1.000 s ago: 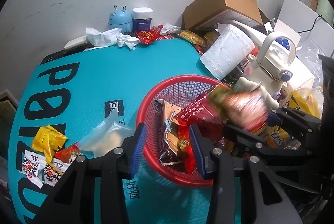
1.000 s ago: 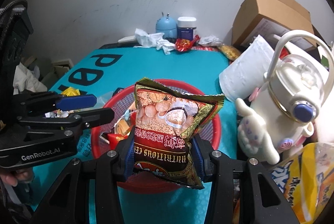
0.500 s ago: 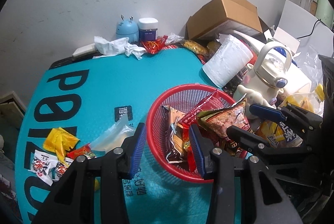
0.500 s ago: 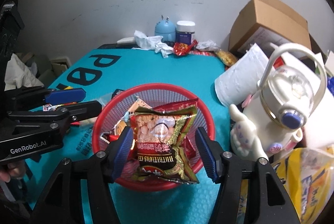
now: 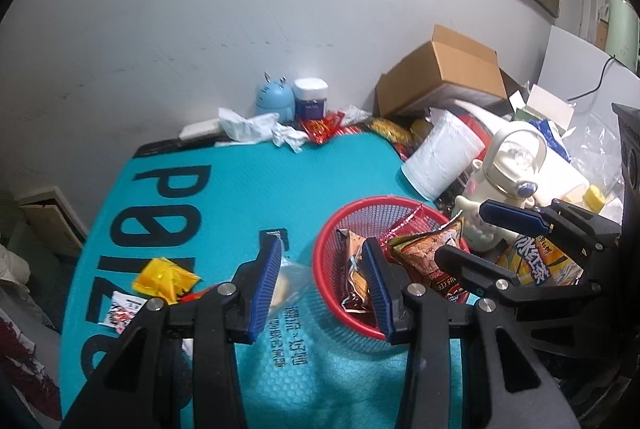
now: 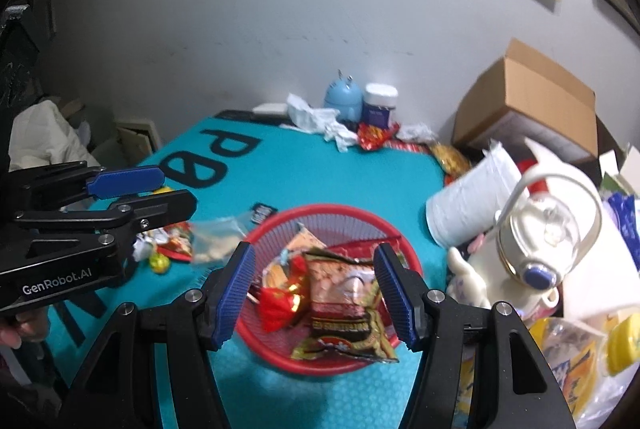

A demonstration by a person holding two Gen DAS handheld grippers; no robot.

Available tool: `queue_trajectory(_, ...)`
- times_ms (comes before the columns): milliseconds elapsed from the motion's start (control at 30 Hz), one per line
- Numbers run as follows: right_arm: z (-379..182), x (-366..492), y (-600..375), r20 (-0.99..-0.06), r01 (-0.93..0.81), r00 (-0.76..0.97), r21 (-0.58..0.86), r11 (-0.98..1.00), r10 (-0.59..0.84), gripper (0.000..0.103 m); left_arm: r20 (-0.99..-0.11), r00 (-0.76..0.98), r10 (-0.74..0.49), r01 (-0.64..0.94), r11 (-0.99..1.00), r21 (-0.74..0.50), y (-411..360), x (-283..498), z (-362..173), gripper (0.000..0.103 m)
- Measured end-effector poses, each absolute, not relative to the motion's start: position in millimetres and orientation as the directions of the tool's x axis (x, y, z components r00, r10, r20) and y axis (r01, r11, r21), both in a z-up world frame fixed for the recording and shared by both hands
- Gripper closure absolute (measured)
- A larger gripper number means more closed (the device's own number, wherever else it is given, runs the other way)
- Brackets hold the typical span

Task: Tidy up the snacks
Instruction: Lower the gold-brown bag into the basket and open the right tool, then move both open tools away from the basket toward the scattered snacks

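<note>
A red mesh basket [image 6: 332,207] stands on the teal mat [image 6: 312,165] and holds several snack packets. A brown and gold cereal bag [image 6: 344,293] lies on top of them, beside a red foil wrapper [image 6: 280,303]. My right gripper [image 6: 315,249] hovers open above the basket, its pads clear of the bag. My left gripper [image 5: 320,237] is open and empty, above the basket's [image 5: 380,199] left rim. On the mat to the left lie a clear bag [image 5: 288,277], a yellow packet [image 5: 164,277] and a white and red packet [image 5: 120,311].
Right of the basket stand a white jug [image 6: 548,229], a paper roll [image 6: 468,201] and a yellow drink bag [image 5: 536,261]. A cardboard box [image 6: 528,101] fills the back right. A blue figure [image 6: 344,97], a jar and crumpled tissues sit by the wall.
My right gripper opened and let the cereal bag drop into the basket. Both grippers have risen and drawn back from the basket.
</note>
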State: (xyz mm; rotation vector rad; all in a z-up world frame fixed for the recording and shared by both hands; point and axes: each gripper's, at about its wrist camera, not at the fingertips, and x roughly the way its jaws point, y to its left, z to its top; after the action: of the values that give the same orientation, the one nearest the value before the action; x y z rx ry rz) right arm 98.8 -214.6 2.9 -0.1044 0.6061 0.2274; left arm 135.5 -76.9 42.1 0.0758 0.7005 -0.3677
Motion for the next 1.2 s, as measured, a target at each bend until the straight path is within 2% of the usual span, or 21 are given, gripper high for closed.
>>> queue_trajectory(467, 18, 73, -170, -0.533, -0.367, 0.796, -0.047, 0.929, 0.288, 0.041, -0.601, 0.768, -0.222, 0.257, 0.966, -0.029, -35, 93, 59, 0.062)
queue_trajectory(967, 6, 73, -103, -0.558, -0.531, 0.71, -0.025, 0.847, 0.429, 0.038, -0.605, 0.79, -0.097, 0.095, 0.995, -0.035, 33, 69, 52, 0.062)
queue_trajectory(1200, -6, 90, -78, -0.587, -0.568, 0.669, -0.009, 0.823, 0.456, 0.038, -0.629, 0.773, -0.081, 0.055, 0.997, -0.061, 57, 80, 38, 0.062)
